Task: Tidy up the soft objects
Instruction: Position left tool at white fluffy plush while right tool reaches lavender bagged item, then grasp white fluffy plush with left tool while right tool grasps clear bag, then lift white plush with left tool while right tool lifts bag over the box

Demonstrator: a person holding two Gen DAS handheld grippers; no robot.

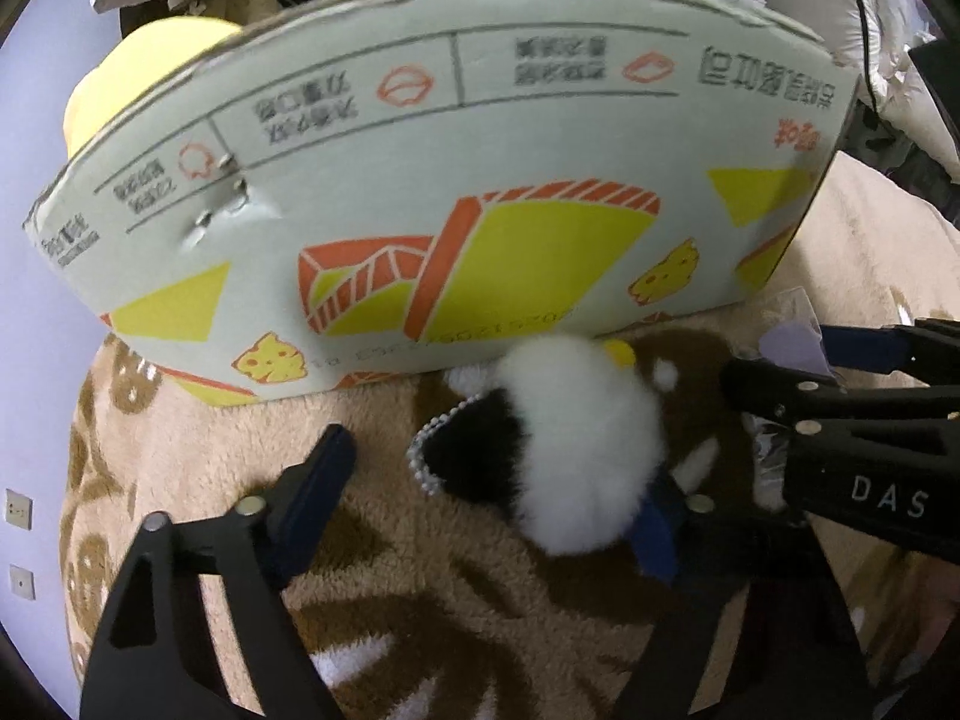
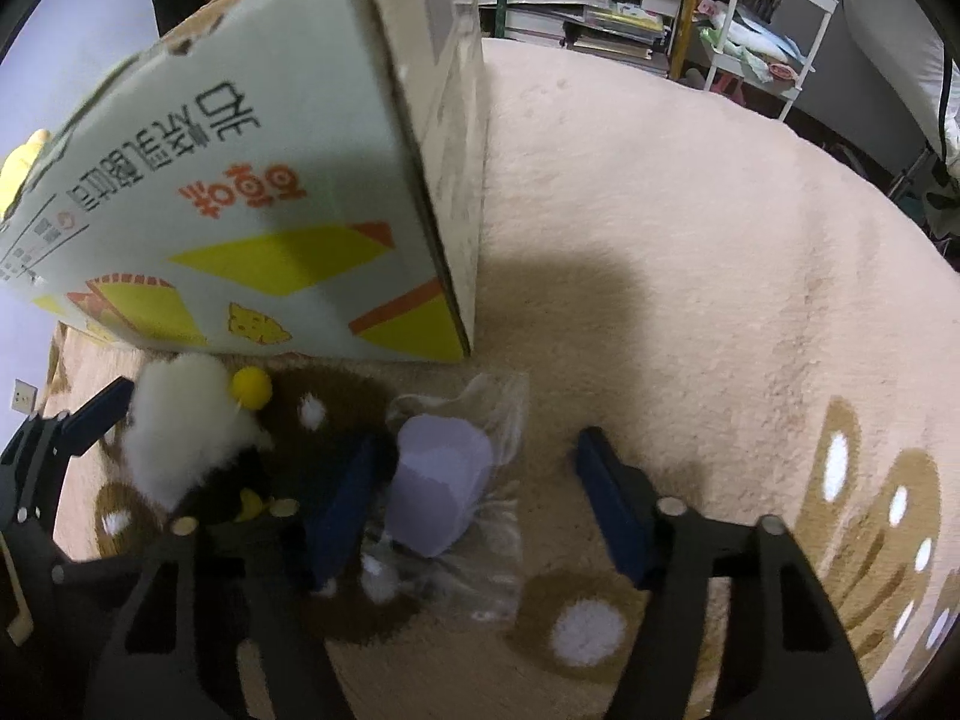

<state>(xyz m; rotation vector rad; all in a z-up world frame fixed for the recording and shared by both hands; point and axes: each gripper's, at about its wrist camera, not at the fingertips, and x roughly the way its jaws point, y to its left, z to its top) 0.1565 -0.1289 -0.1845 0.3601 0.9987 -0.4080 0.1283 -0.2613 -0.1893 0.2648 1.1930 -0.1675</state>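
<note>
Left wrist view: carton (image 1: 456,192) hides yellow plush (image 1: 120,78) — mostly.

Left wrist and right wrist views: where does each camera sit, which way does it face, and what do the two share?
Left wrist: sits on the left tongs, looking steeply down at a black-and-white plush toy between its fingers; the right tongs intrude at right.
Right wrist: sits on the right tongs, looking steeply down at a lilac item in clear wrap; the left tongs show at left.
Shared: the plush toy, the printed cardboard box and the beige patterned blanket.
</note>
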